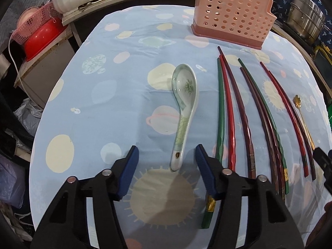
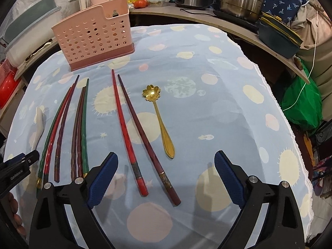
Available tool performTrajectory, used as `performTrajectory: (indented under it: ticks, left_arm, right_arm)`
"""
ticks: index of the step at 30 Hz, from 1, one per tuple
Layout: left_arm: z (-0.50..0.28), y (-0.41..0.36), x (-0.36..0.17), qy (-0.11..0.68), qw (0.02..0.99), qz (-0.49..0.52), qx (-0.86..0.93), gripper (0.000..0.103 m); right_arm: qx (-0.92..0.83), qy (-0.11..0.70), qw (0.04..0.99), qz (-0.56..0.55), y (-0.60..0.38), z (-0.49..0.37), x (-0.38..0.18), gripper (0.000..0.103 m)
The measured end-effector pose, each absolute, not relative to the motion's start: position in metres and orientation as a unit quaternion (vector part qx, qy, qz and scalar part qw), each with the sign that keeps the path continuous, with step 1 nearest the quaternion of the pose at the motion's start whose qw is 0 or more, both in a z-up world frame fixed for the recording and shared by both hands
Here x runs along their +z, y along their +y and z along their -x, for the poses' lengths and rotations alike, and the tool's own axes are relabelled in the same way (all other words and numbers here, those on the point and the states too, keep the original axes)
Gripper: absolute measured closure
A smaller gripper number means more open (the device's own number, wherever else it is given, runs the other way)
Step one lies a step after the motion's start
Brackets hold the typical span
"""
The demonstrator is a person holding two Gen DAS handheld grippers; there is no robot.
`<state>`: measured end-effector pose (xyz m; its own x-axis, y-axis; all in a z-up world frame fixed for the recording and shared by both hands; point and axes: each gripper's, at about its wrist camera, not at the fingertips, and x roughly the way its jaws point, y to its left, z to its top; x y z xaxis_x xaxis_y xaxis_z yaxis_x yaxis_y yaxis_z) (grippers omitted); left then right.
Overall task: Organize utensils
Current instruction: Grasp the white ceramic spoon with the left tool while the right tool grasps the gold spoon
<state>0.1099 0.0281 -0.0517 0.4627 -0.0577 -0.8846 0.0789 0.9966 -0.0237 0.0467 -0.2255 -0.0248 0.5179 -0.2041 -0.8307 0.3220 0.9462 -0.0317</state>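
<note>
Utensils laid out on blue cloth (image 1: 99, 108), before pink holder (image 1: 232, 14). Ceramic spoon (image 1: 183, 105) flat, handle end just ahead of left gripper (image 1: 167, 154): jaws apart, nothing pinched. Chopsticks (image 1: 224, 114) in rows beside spoon. Gold spoon (image 2: 160, 120) right of red chopstick pair (image 2: 145, 137). Right gripper (image 2: 166, 164) spread wide above pair's thick ends, empty.

A blue planet-print tablecloth (image 2: 207, 62) carries a pink holder (image 2: 93, 35), chopsticks (image 2: 126, 132) and two spoons (image 1: 183, 112).
</note>
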Motion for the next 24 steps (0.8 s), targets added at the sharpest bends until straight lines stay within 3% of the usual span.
performTrajectory:
  ticks: [8, 11, 21, 24]
  left_arm:
    - [-0.113, 0.025, -0.050, 0.517, 0.853, -0.006, -0.064, 0.090]
    - [-0.112, 0.023, -0.050, 0.516, 0.854, -0.008, -0.071, 0.092]
    - [-0.111, 0.017, -0.050, 0.516, 0.853, -0.010, -0.078, 0.093]
    - [-0.111, 0.017, -0.049, 0.516, 0.853, -0.011, -0.078, 0.093]
  right_arm:
    - [-0.157, 0.468, 0.866, -0.082, -0.244, -0.065, -0.027, 0.032]
    - [-0.157, 0.473, 0.862, -0.091, -0.251, -0.067, -0.030, 0.045]
    - [-0.148, 0.489, 0.855, -0.089, -0.251, -0.070, -0.045, 0.066]
    - [-0.142, 0.488, 0.858, -0.080, -0.247, -0.070, -0.046, 0.079]
